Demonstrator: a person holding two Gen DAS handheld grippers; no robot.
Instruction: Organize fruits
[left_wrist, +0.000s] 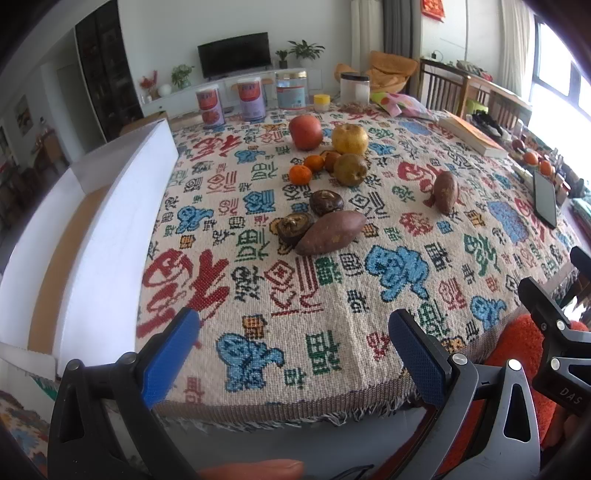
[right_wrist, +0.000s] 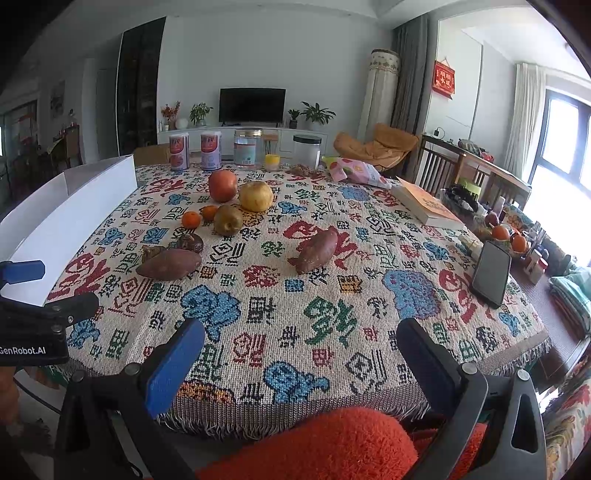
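Both tools hover at the near table edge, left gripper and right gripper spread wide and empty, ready to approach; the fruit cluster lies at twelve o'clock; the white box waits at nine o'clock, presumably as receptacle.

We hold our left claw and our right claw level and side by side at the near edge of the worktop, both with blue-padded fingers spread wide apart, gripping nothing, pointing forward.
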